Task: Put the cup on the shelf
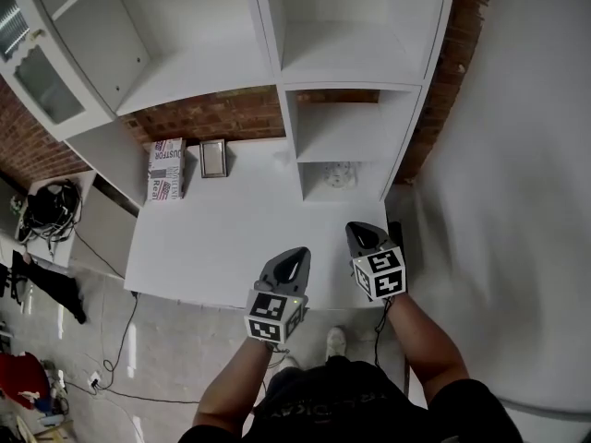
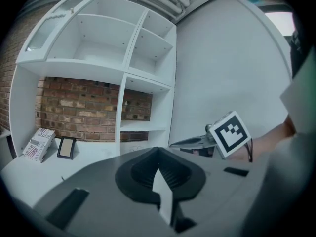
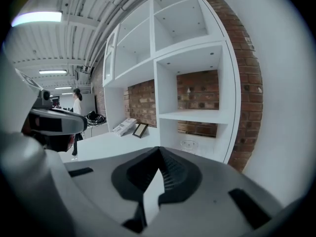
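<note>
Here the cup [image 1: 339, 174], a clear glass one, is sitting upright in the lowest right compartment of the white shelf [image 1: 351, 87], at the far right of the counter [image 1: 231, 238]. Neither gripper is touching it.

The left gripper [image 1: 297, 253] is hovering over the counter's near edge. Its jaws are lying together with nothing between them. The right gripper [image 1: 362, 230] is hanging just to its right and a little farther in, and its jaws are likewise meeting on nothing. Both are pointing toward the shelf, and the cup is lying well beyond their tips, closer to the right one's line than to the left's.

At the far left of the counter a printed box [image 1: 167, 168] is resting by the brick wall [image 1: 217, 118]. A small picture frame [image 1: 213, 158] is standing just to the right of it. The other shelf compartments in view are showing only white boards. Off the counter's left end, a tangle of dark cables [image 1: 51, 210] is lying on a low side table.
</note>
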`<state>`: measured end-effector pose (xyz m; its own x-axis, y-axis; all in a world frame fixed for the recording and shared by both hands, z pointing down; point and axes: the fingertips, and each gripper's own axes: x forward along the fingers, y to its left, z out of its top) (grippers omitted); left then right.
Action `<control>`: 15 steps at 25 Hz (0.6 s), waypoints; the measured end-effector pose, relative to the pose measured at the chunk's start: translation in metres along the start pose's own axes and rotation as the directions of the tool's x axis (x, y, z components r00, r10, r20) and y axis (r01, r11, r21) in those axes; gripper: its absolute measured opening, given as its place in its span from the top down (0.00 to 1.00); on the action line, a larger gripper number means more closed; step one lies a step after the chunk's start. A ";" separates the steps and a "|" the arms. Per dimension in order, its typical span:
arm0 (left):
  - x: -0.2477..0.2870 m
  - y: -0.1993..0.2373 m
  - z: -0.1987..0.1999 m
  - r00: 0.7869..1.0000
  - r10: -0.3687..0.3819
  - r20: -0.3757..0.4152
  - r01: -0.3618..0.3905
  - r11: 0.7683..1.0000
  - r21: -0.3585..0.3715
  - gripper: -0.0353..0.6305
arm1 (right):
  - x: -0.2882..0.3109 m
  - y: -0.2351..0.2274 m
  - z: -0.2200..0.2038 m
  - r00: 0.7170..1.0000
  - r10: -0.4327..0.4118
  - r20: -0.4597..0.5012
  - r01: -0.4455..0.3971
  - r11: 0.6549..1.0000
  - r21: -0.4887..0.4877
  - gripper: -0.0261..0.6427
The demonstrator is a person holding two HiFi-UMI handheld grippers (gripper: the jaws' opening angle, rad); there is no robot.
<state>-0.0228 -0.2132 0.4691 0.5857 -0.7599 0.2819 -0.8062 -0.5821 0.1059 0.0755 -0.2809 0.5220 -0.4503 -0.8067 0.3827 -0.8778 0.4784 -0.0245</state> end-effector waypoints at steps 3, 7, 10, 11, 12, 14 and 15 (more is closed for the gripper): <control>-0.023 0.005 -0.003 1.000 -0.023 0.007 0.023 1.000 0.002 0.94 | -0.021 0.021 0.005 0.999 -0.039 0.014 0.039 0.999 -0.018 0.96; -0.057 0.010 -0.010 0.999 -0.052 0.006 0.052 0.999 0.010 0.94 | -0.047 0.054 0.013 0.997 -0.074 0.034 0.075 0.997 -0.008 0.96; -0.080 0.014 -0.017 0.998 -0.070 0.007 0.070 0.998 0.007 0.94 | -0.064 0.079 0.017 0.994 -0.097 0.046 0.097 0.995 -0.009 0.96; -0.087 0.014 -0.019 0.997 -0.075 0.004 0.075 0.997 0.002 0.94 | -0.070 0.087 0.017 0.994 -0.102 0.049 0.102 0.995 -0.006 0.96; -0.095 0.014 -0.022 0.997 -0.081 0.000 0.081 0.997 -0.005 0.94 | -0.076 0.095 0.018 0.993 -0.107 0.050 0.107 0.994 -0.003 0.96; -0.107 0.013 -0.026 0.996 -0.094 -0.005 0.094 0.995 -0.015 0.94 | -0.088 0.108 0.019 0.991 -0.120 0.056 0.120 0.993 -0.001 0.96; -0.112 0.012 -0.027 0.995 -0.101 -0.006 0.101 0.995 -0.015 0.94 | -0.093 0.114 0.020 0.990 -0.128 0.059 0.128 0.992 -0.002 0.96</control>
<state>-0.1008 -0.1273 0.4650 0.6635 -0.6957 0.2751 -0.7443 -0.6512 0.1482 0.0143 -0.1585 0.4647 -0.3434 -0.8801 0.3279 -0.9279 0.3720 0.0265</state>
